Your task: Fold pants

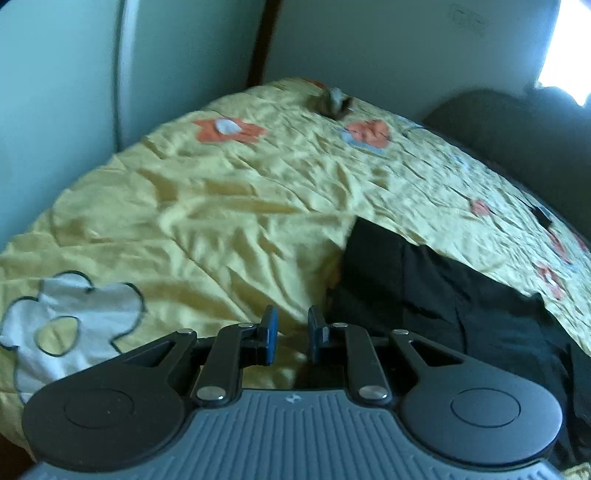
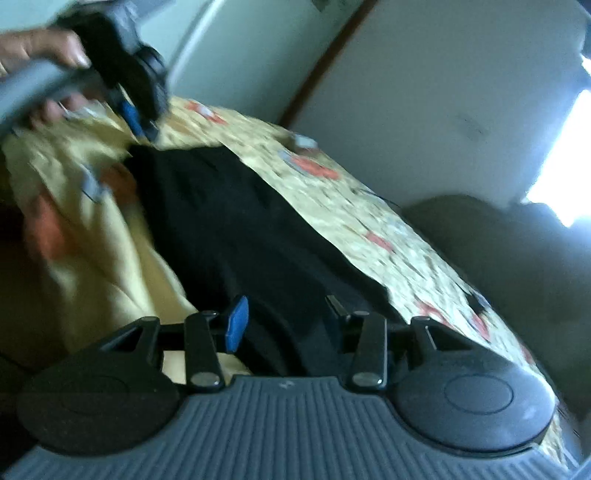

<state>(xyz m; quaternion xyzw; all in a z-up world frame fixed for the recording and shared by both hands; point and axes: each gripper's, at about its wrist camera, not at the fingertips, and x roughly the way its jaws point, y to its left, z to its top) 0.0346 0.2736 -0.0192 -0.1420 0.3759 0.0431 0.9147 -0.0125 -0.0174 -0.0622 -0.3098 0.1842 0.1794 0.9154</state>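
Lying right of left tool (image 1: 292, 325): black pants (image 1: 436, 295)

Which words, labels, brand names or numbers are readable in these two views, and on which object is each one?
No readable text in either view.
Left gripper: a small pale emblem on its grey body, no letters.
Wall: a faint dark mark, too blurred to read.
Bedspread and black pants: only flower patterns and plain cloth.

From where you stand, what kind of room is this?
Probably a bedroom: a bed under a wrinkled yellow quilted bedspread with flower patches, black pants lying on it, pale plain walls close behind.
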